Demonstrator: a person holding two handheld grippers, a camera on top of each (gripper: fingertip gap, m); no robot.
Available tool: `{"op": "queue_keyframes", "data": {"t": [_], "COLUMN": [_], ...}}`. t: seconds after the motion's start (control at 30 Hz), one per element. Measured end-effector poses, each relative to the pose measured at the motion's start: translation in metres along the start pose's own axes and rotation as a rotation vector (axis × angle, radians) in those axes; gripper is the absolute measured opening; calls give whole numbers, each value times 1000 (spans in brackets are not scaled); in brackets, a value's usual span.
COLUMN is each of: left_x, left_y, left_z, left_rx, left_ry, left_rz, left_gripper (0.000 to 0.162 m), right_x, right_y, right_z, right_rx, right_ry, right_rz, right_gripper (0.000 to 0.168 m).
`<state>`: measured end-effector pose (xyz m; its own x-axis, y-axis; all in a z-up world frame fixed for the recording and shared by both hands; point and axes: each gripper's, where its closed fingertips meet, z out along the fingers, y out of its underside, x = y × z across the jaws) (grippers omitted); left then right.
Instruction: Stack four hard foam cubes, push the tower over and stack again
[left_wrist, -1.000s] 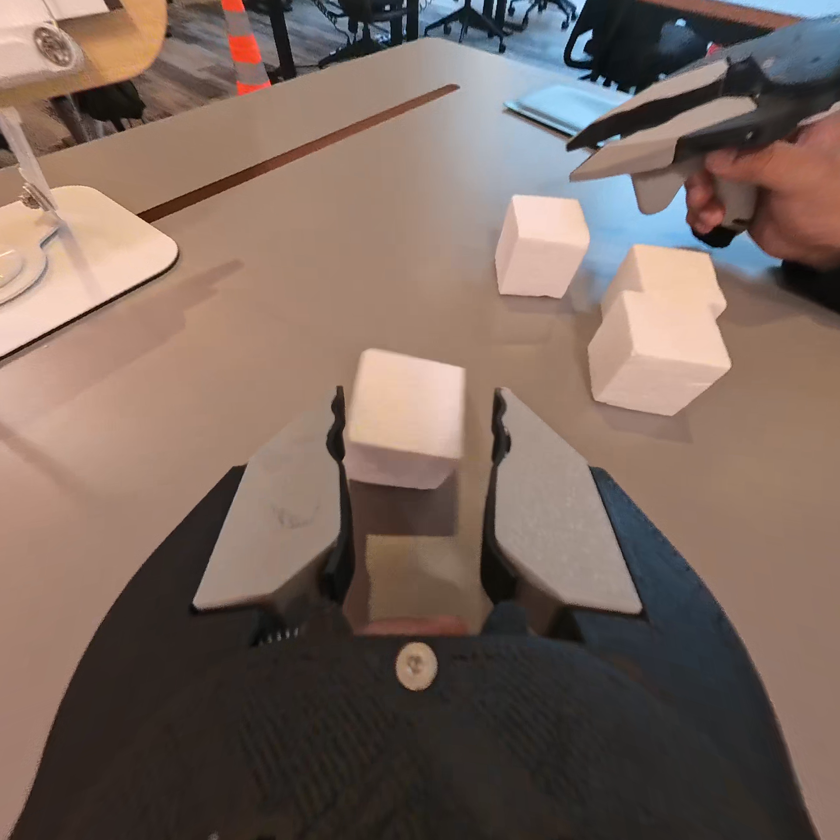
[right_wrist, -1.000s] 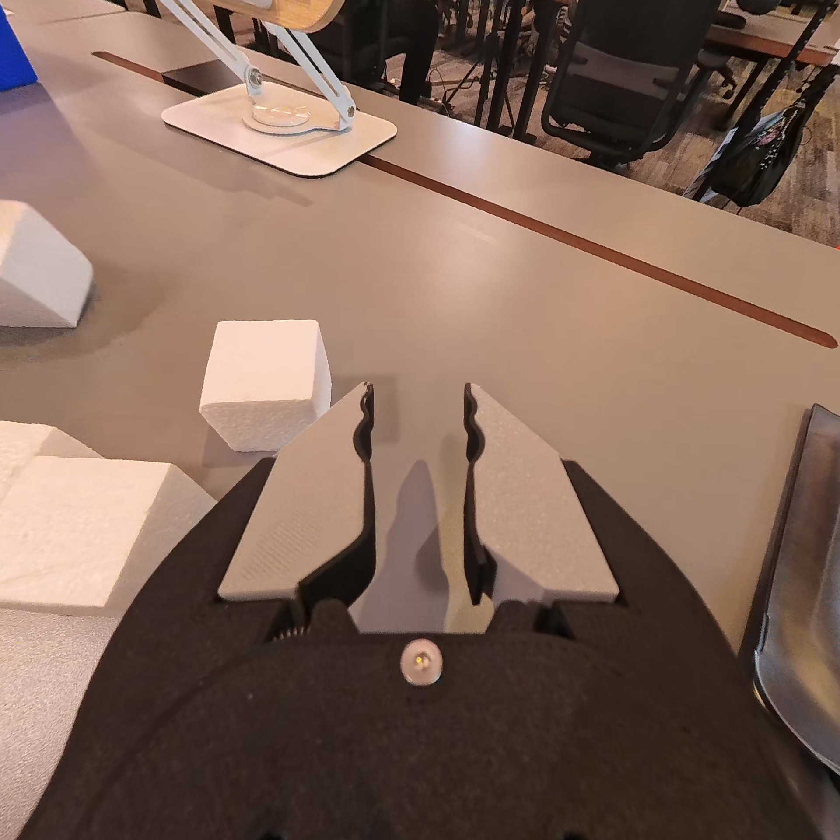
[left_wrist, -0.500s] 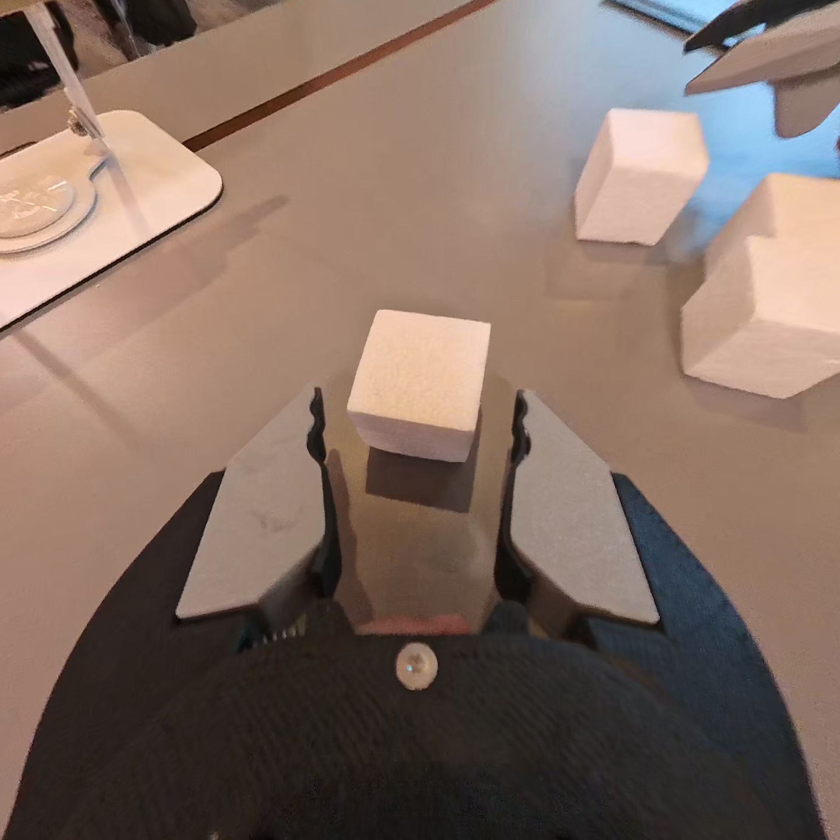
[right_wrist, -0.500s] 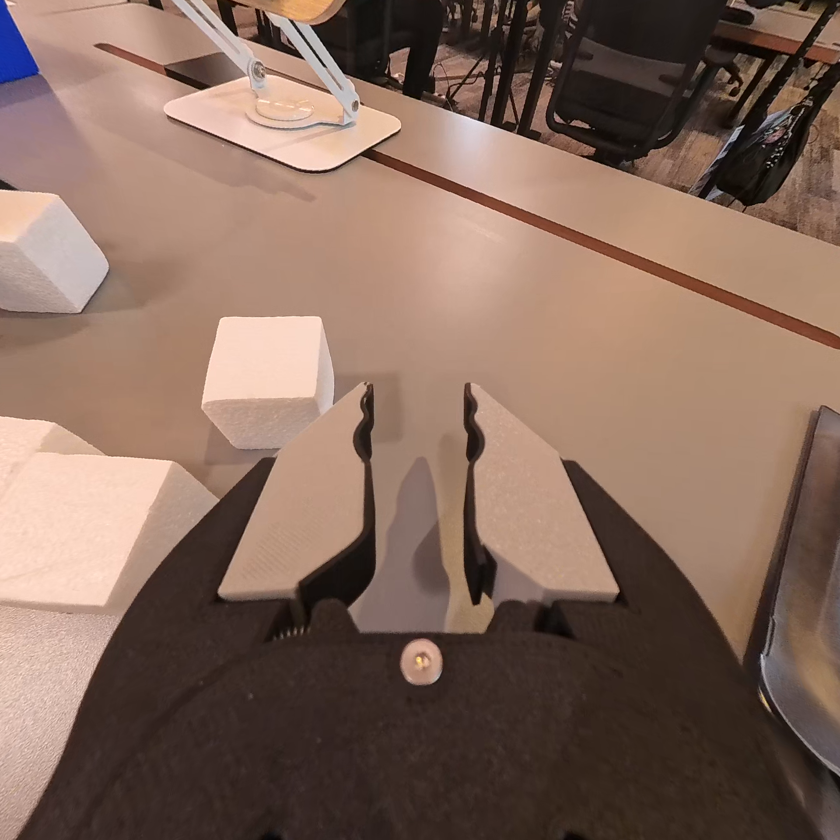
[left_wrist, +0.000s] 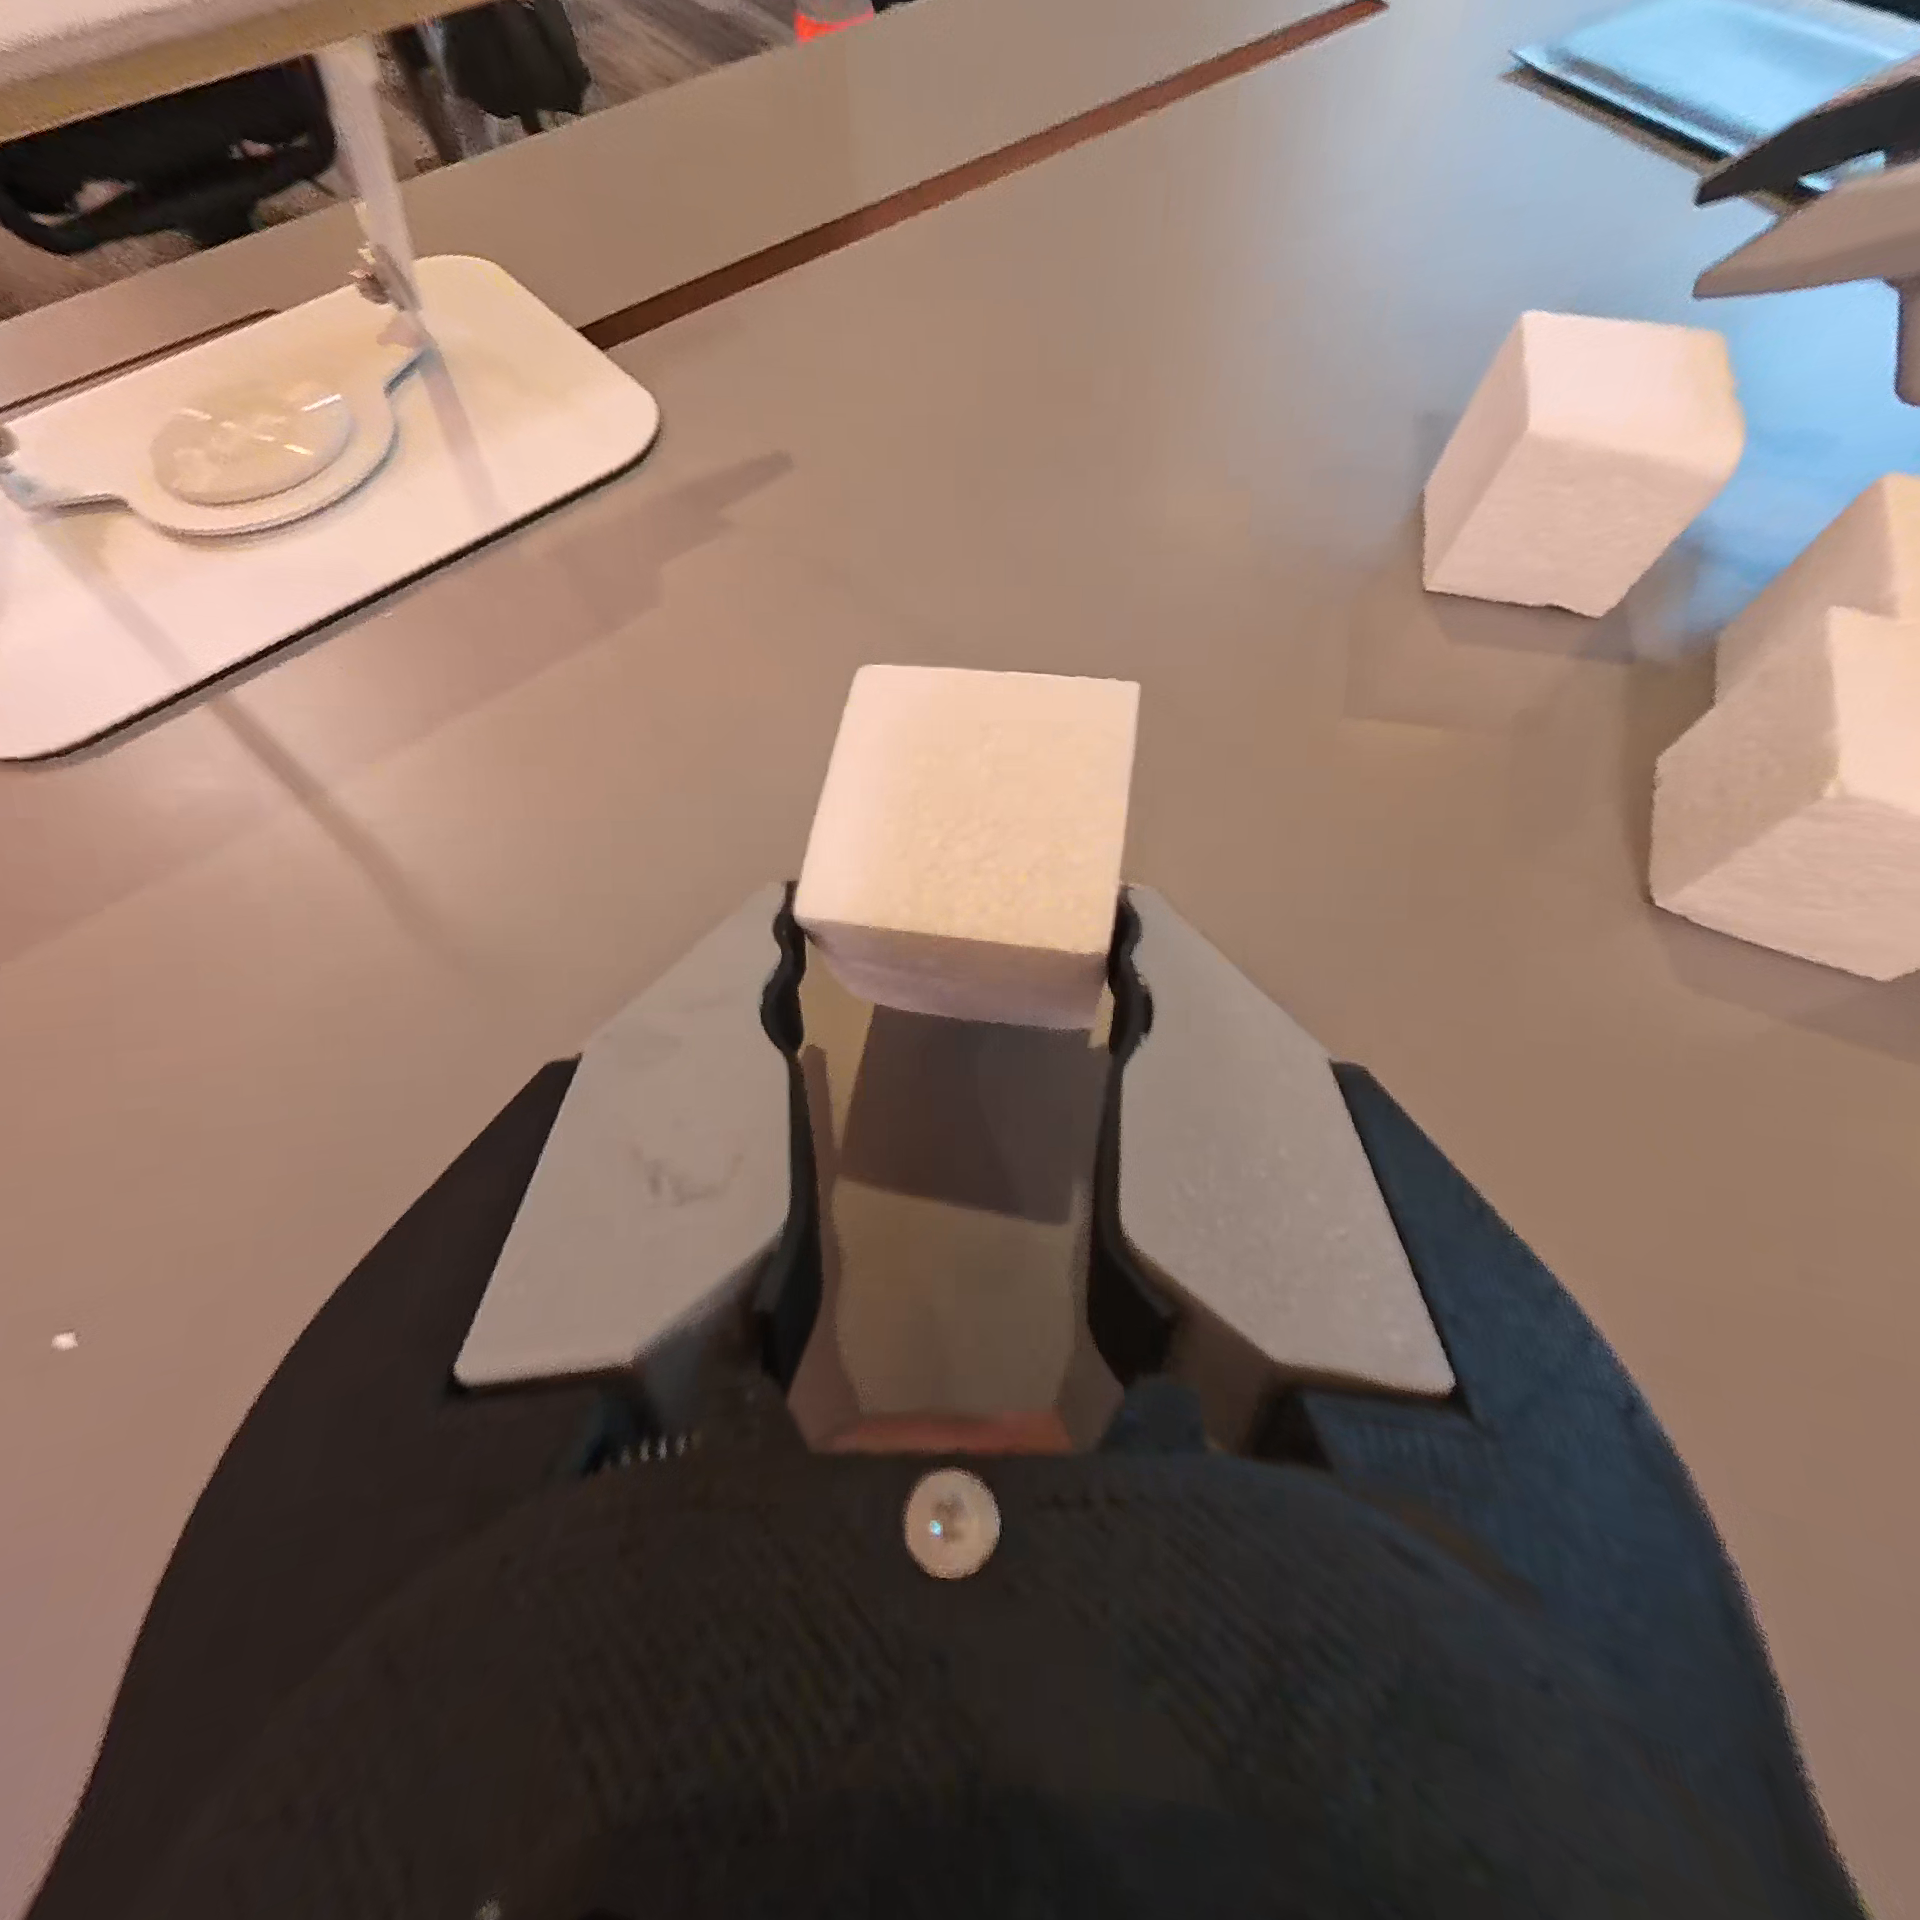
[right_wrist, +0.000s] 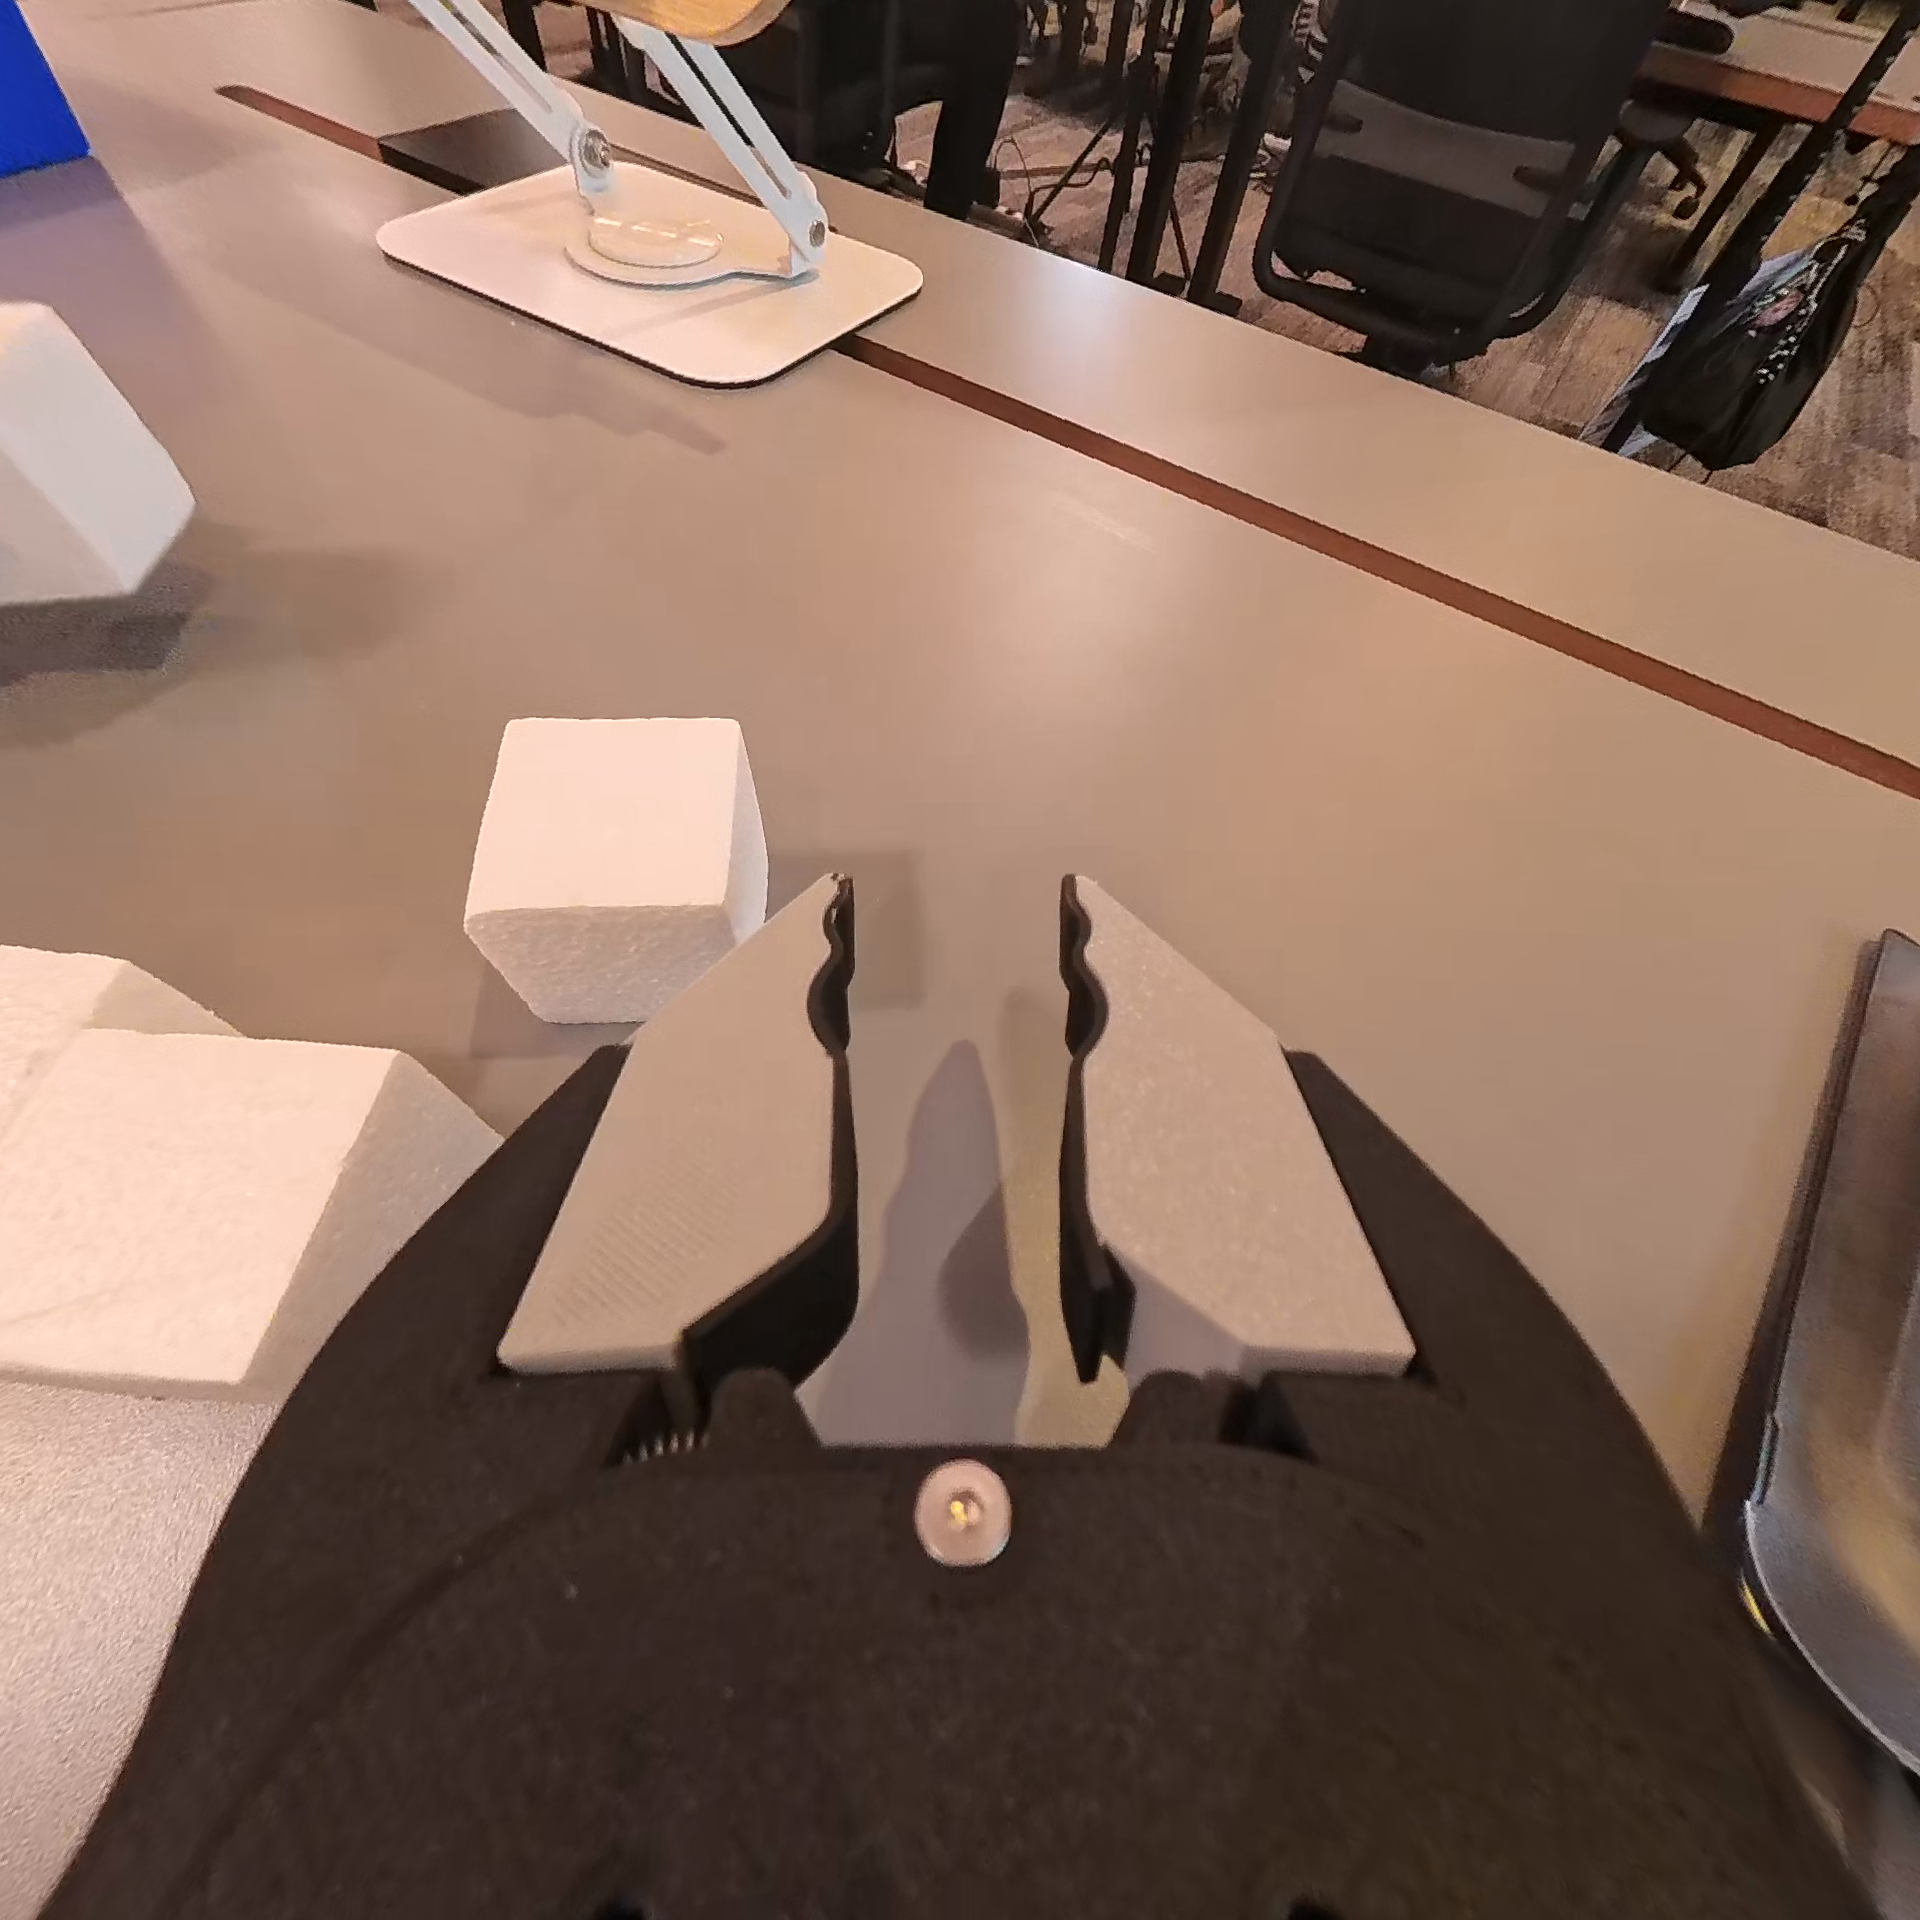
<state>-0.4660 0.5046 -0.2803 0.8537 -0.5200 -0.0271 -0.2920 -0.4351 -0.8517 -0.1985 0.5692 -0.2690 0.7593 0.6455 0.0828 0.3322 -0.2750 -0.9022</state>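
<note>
1. Pinching a white foam cube (left_wrist: 966, 821) between the fingertips (left_wrist: 781, 940) of the left tongs (left_wrist: 956, 935), near its bottom edge, with a dark shadow lying on the grey desk (left_wrist: 312, 935) beneath it.
2. Lifting that cube clear of the desk or only just resting it there: cannot tell which.
3. Holding the right tongs (right_wrist: 956, 935) spread apart with nothing between them, hanging over bare desk (right_wrist: 1351, 831).
4. Sitting just left of the right tongs' left fingertip: a second cube (right_wrist: 618, 862), flat on the desk and apart from the tongs.
5. Lying closer in at the lower left of the right wrist view: two more cubes (right_wrist: 197, 1195), touching each other, one partly behind the other.
6. Showing the same three loose cubes at the right side of the left wrist view, well apart from the pinched one, with the single cube (left_wrist: 1579, 488) farther off than the pair (left_wrist: 1808, 790).
7. Standing farther back on the desk: a white stand base (right_wrist: 665, 270) with slanted arms rising from it.
8. Lying at the right edge: a dark tray (right_wrist: 1849, 1351).
</note>
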Motion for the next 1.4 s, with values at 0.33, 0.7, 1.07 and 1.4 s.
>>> {"op": "queue_keyframes", "data": {"t": [0.33, 0.7, 1.07, 1.4], "left_x": [-44, -70, -83, -79], "left_y": [7, 29, 36, 32], "left_z": [-13, -19, -22, -25], "left_rx": [-2, -103, -105, -78], "left_ry": [-145, -242, -276, -239], "left_rz": [-129, -170, -274, -282], "left_gripper": [57, 57, 57, 65], "right_x": [0, -1, -1, -1], "right_y": [2, 2, 2, 2], "right_z": [1, 1, 1, 1], "right_rx": [-6, -5, -6, -6], "right_ry": [-1, -2, -2, -1], "right_rz": [-1, 0, 0, -3], "right_gripper": [37, 37, 37, 37]}}
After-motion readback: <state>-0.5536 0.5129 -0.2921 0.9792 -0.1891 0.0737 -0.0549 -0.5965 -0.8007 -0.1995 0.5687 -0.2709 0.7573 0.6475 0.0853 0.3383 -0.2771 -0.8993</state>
